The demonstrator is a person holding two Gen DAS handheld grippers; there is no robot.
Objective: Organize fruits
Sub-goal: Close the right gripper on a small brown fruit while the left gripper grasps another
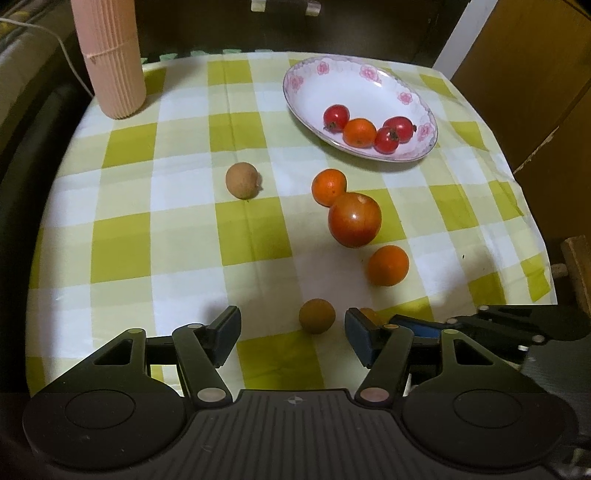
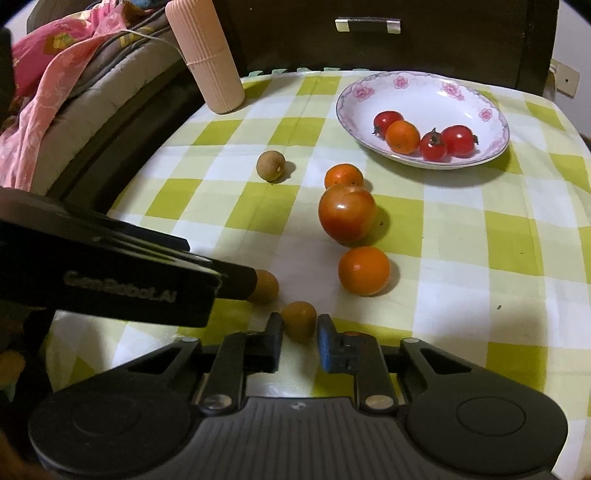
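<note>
A white flowered plate [image 1: 413, 98] [image 2: 436, 86] at the back right holds three red cherry tomatoes and one small orange fruit. On the checked cloth lie a large red tomato [image 1: 354, 219] [image 2: 346, 213], two small orange fruits [image 1: 328, 186] [image 1: 388, 265], a tan longan [image 1: 242, 181] [image 2: 270, 166] and two brown longans near the front. My left gripper [image 1: 291, 332] is open, with one brown longan [image 1: 317, 315] between its fingers, not touching. My right gripper [image 2: 300, 338] has its pads around the other brown longan [image 2: 299, 320], pads at its sides.
A tall ribbed pink cup [image 1: 110, 59] [image 2: 208, 55] stands at the back left corner. A bed with pink bedding [image 2: 48, 74] lies left of the table. A dark drawer front [image 2: 369, 26] is behind. The table edge drops off at the right.
</note>
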